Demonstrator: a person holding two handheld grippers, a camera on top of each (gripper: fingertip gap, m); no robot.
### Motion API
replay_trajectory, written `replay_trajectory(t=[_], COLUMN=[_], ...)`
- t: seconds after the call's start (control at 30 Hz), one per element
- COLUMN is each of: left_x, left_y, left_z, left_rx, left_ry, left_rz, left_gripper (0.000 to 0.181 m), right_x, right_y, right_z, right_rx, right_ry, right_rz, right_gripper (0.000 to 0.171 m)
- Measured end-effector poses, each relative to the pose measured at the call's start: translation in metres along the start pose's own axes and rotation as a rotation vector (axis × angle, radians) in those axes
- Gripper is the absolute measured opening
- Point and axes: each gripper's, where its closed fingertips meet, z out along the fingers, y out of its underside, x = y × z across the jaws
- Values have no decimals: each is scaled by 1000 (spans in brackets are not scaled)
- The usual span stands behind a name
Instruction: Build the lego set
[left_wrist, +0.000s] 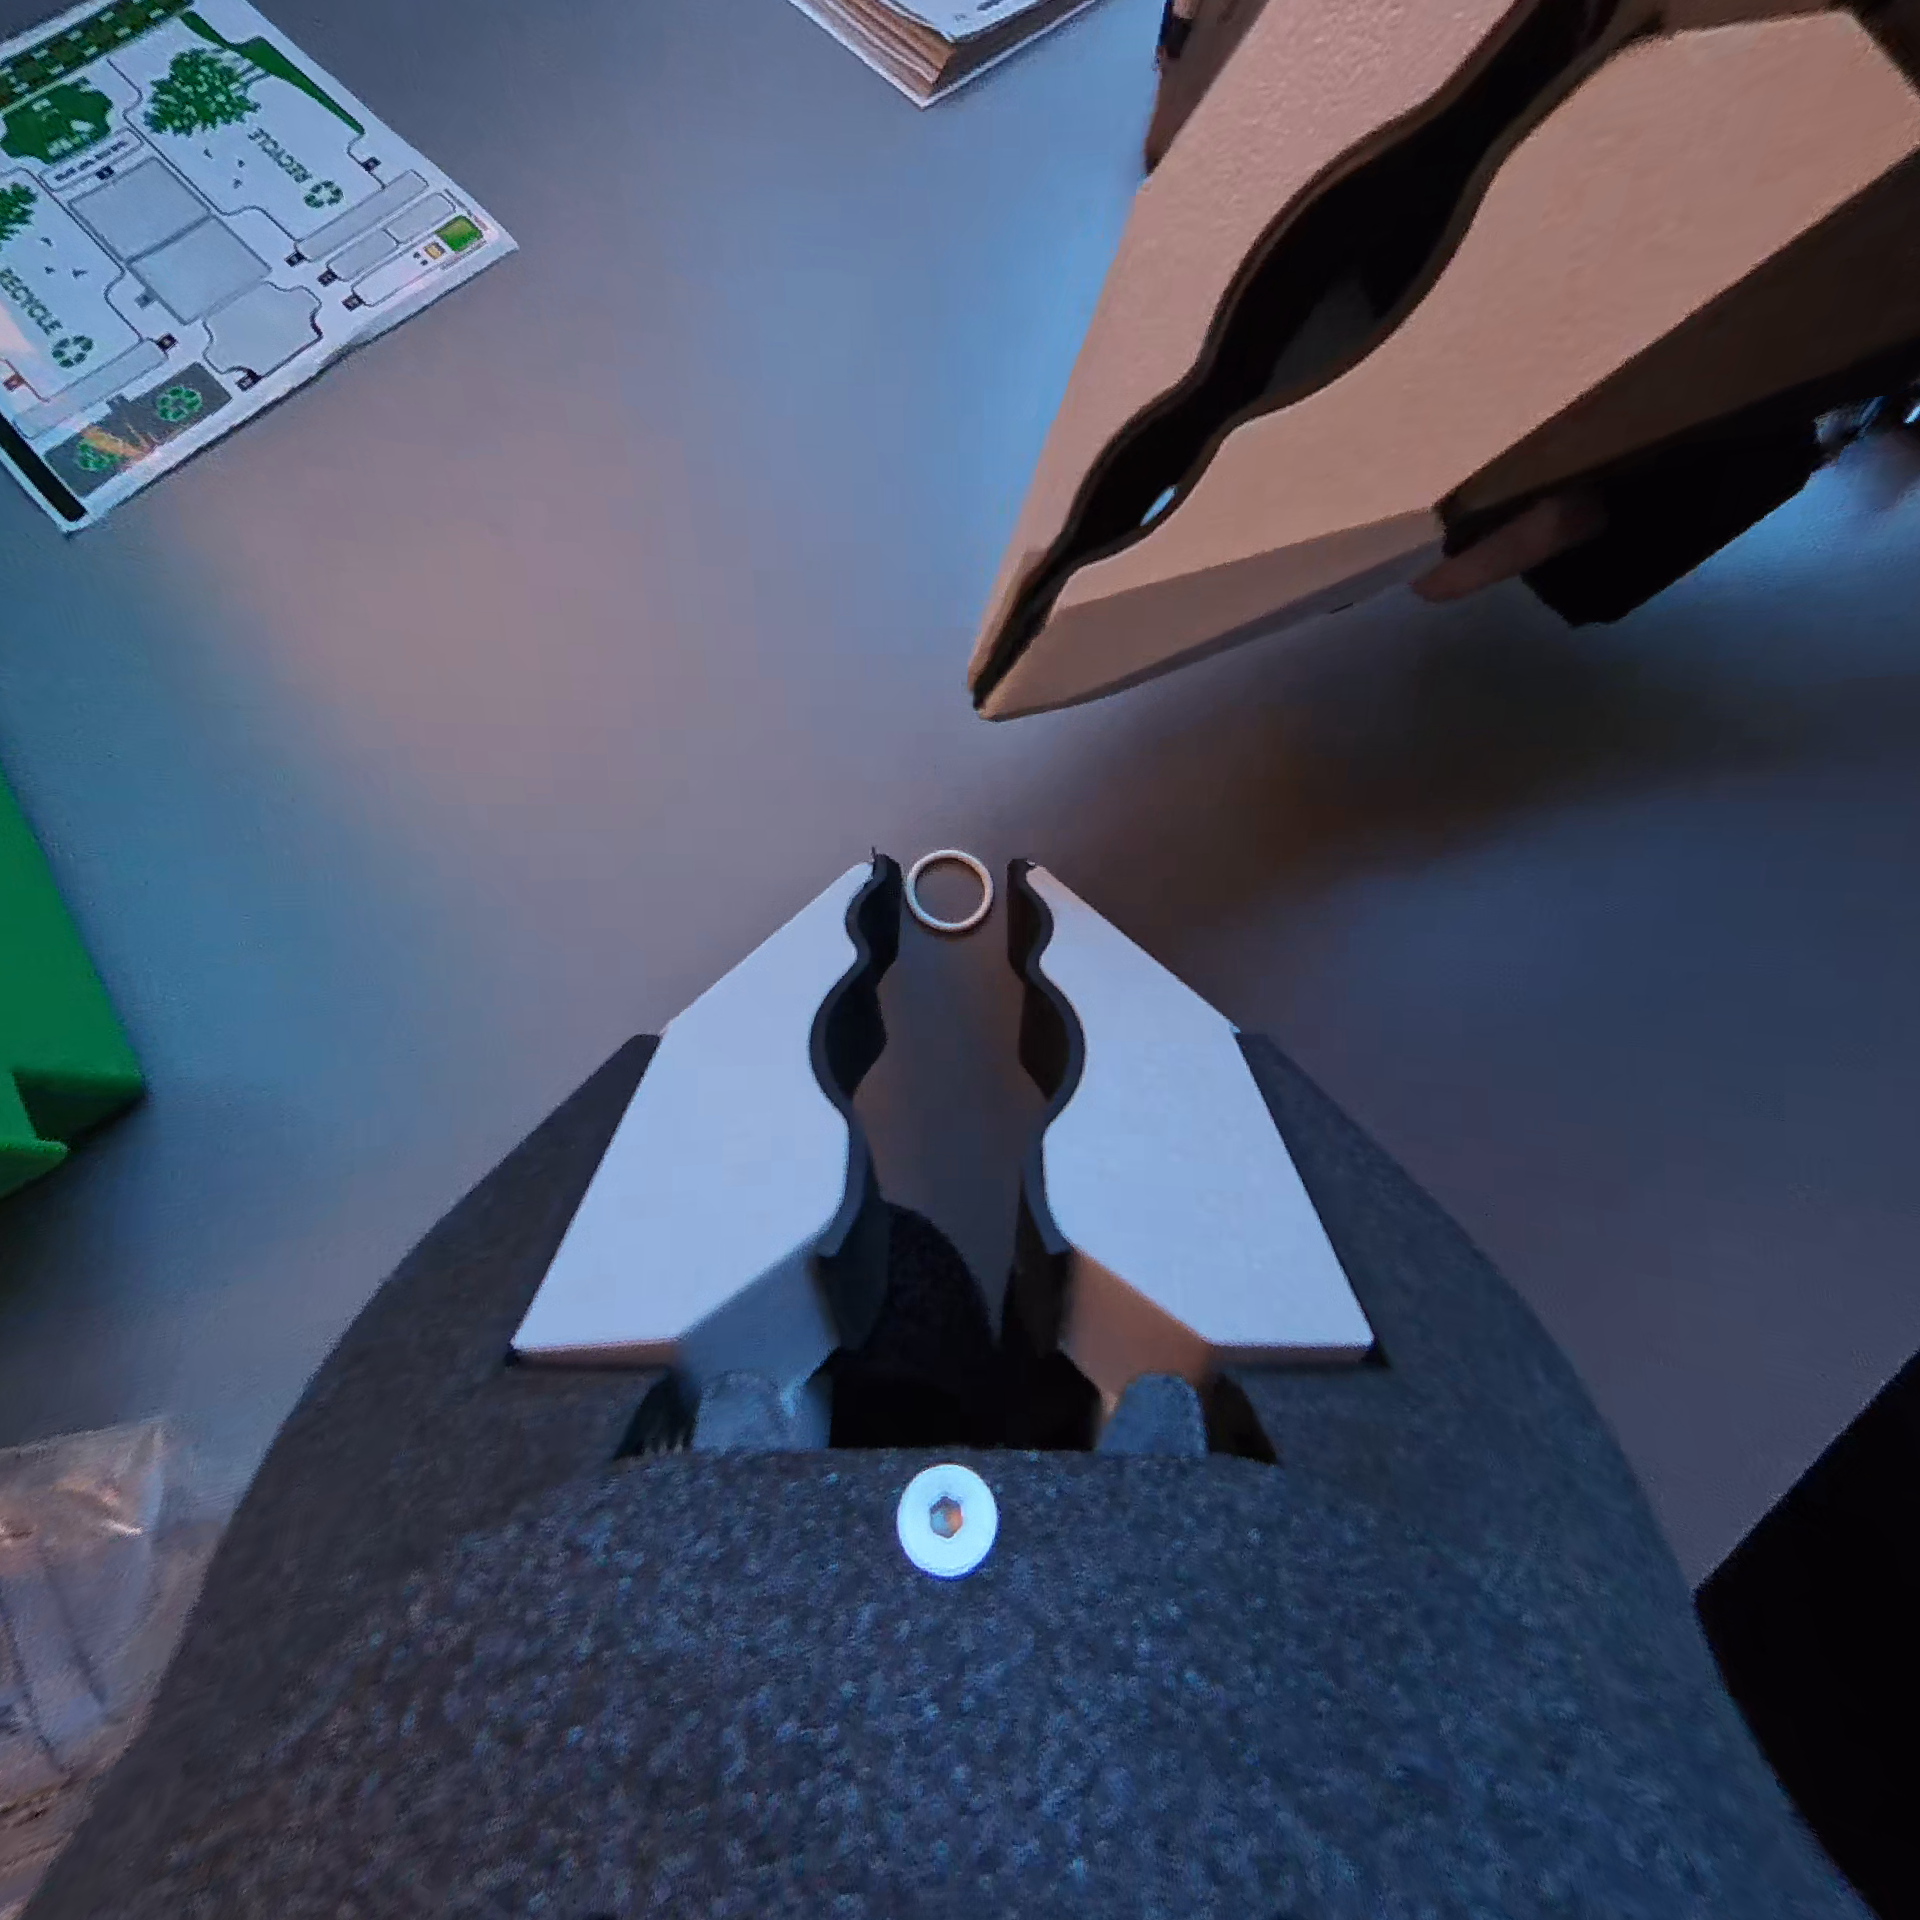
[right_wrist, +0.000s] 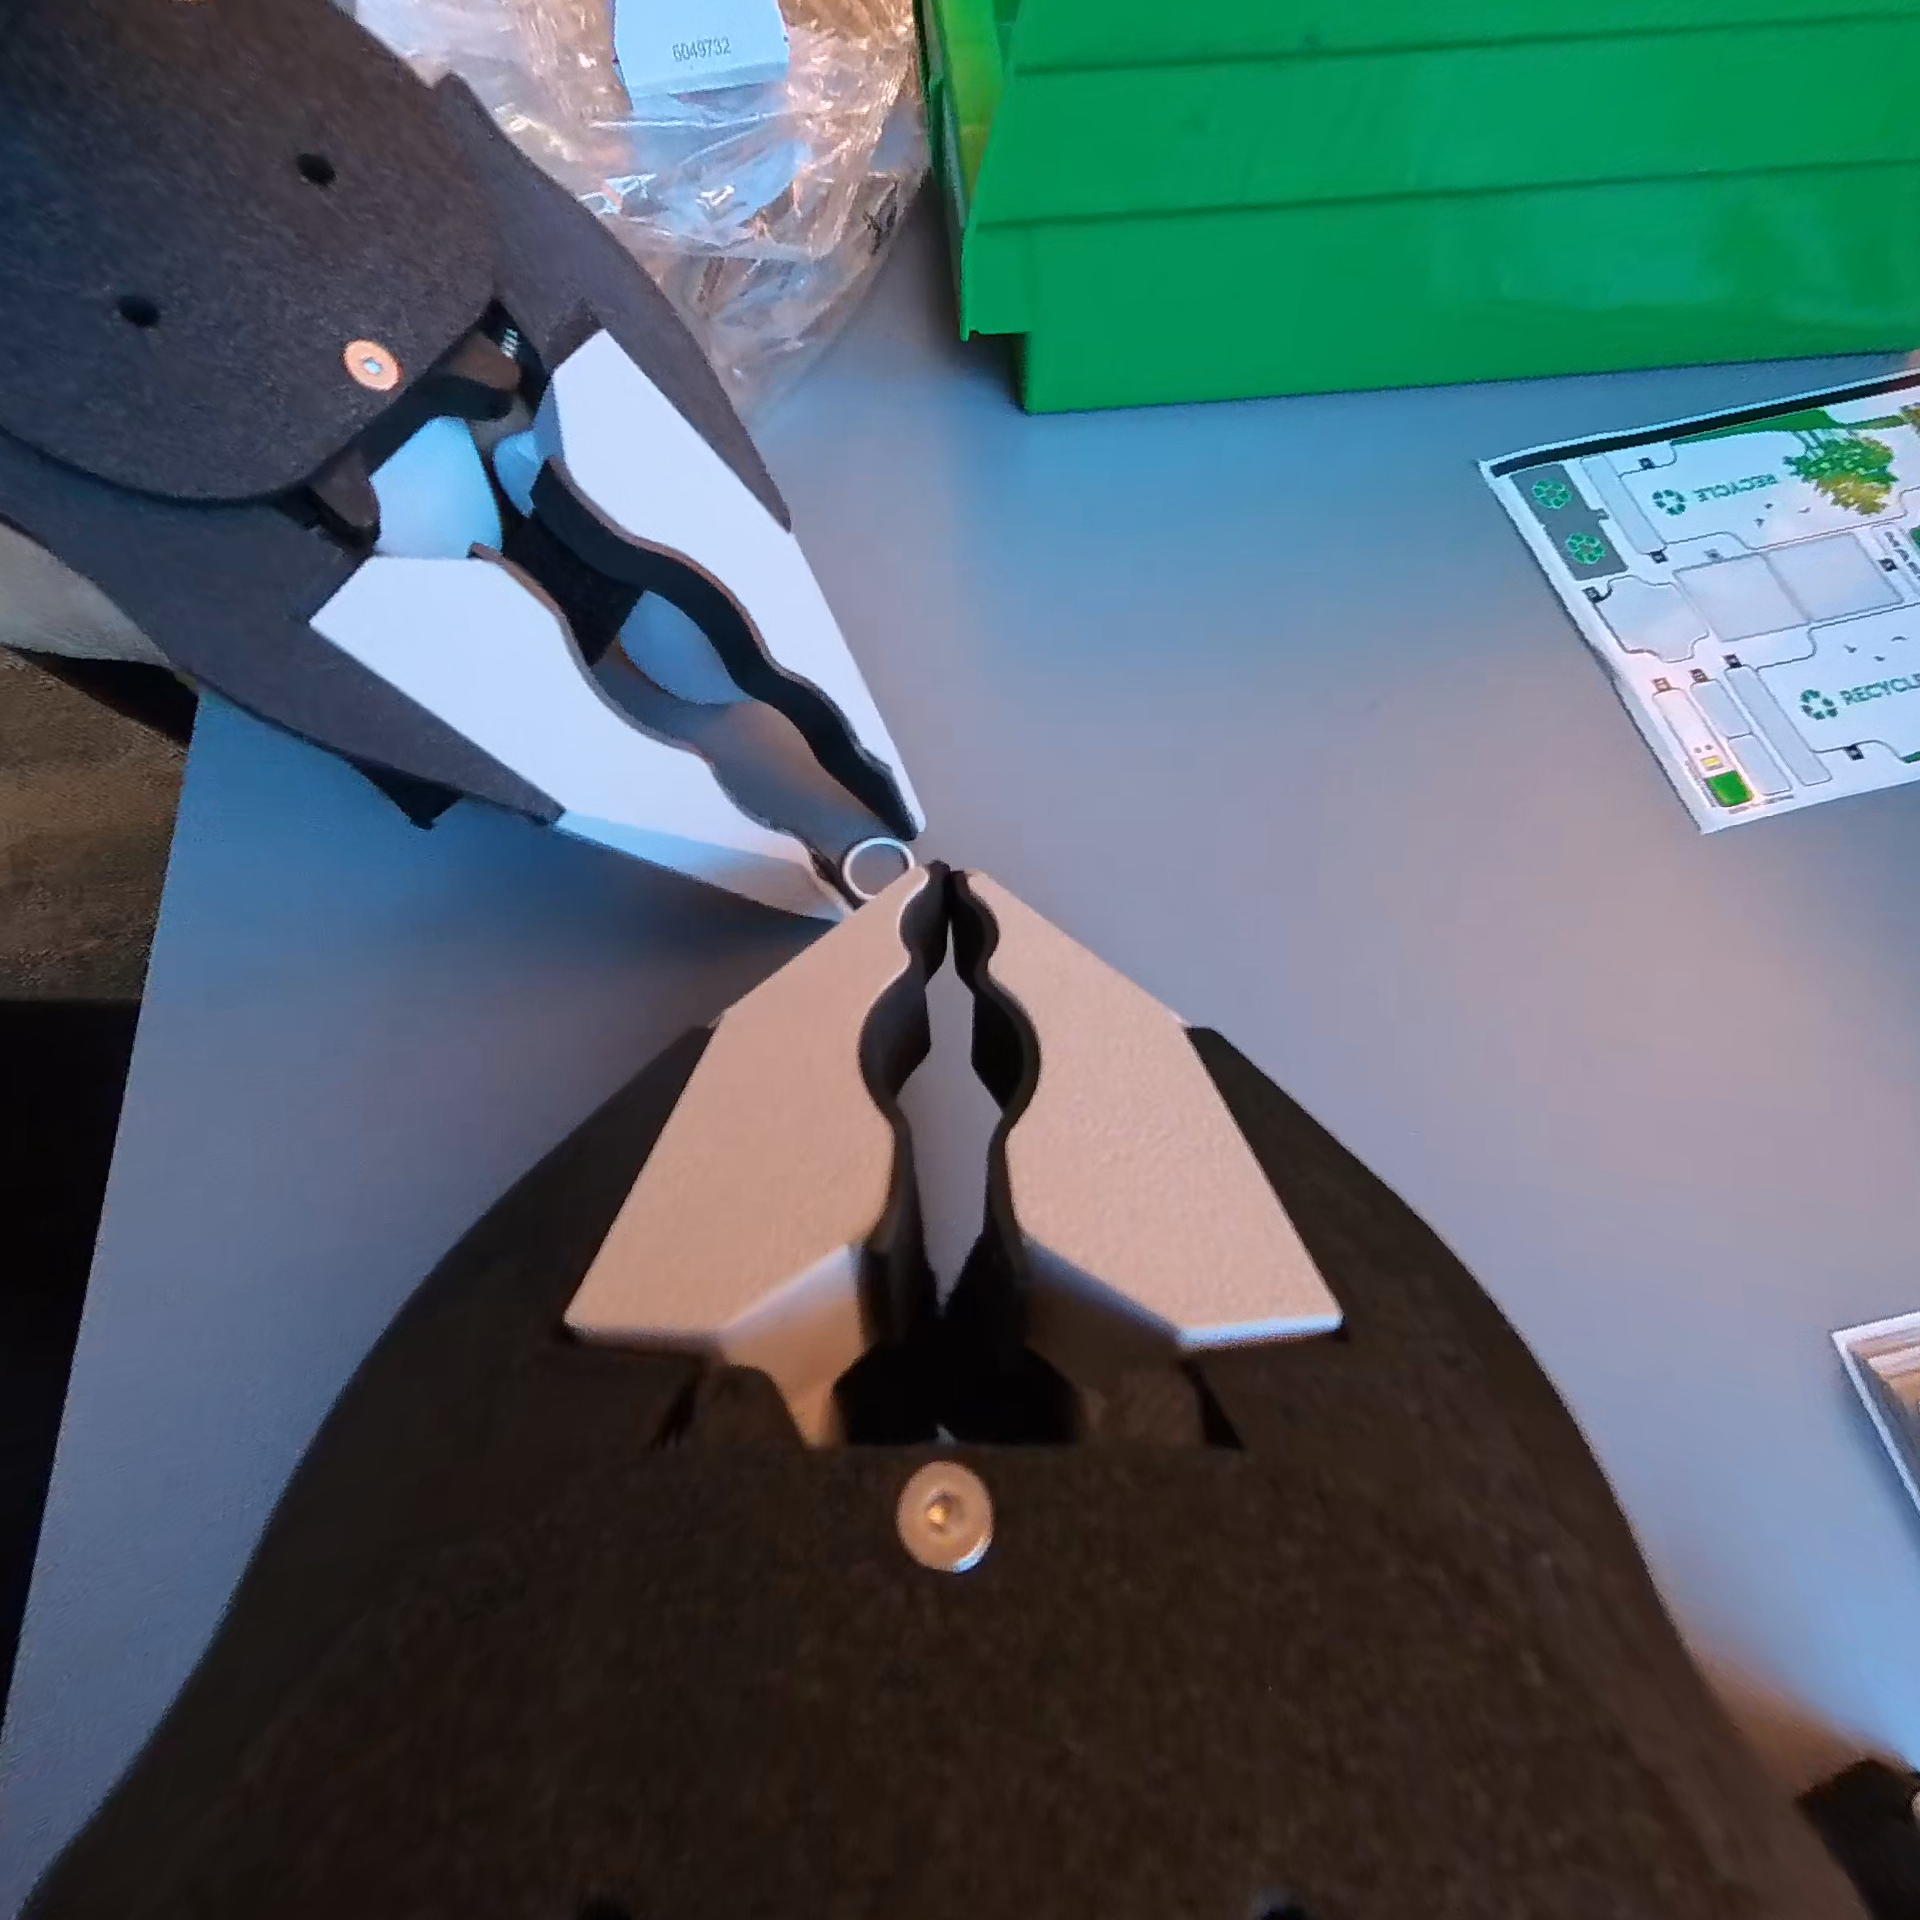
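Note:
A small pale ring (left_wrist: 948, 927) lies flat on the grey table (left_wrist: 623, 675). My left gripper (left_wrist: 948, 868) is open, with its fingertips on either side of the ring and a small gap on each side. My right gripper (left_wrist: 987, 698) comes in from the upper right with its jaws closed and nothing between them. In the right wrist view, the right gripper (right_wrist: 951, 875) is shut and its tip is right beside the ring (right_wrist: 854, 879). The left gripper (right_wrist: 875, 868) reaches in from the upper left around the ring.
A green bin (right_wrist: 1455, 187) stands at the back, also at the left edge in the left wrist view (left_wrist: 42, 987). A sticker sheet (left_wrist: 187, 239) (right_wrist: 1745, 613), a clear plastic bag (right_wrist: 727, 156) and a stack of booklets (left_wrist: 935, 42) lie around. The table edge (right_wrist: 156, 935) runs down the left. Left and right tips are no more than a few centimetres apart.

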Motion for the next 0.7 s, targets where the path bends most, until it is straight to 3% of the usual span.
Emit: replay_trajectory(t=[0.33, 0.5, 0.7], left_x=[1, 7, 8], left_y=[0, -2, -3], left_z=[1, 3, 4], left_rx=[-3, -6, -11], left_ry=[23, 49, 41], left_rz=[-25, -18, -10], left_gripper=[16, 1, 0], right_x=[-5, -6, -8], right_y=[6, 11, 13], right_z=[-10, -14, -19], right_rx=[7, 3, 1], right_ry=[9, 10, 21], right_rz=[9, 21, 22], right_gripper=[0, 0, 0])
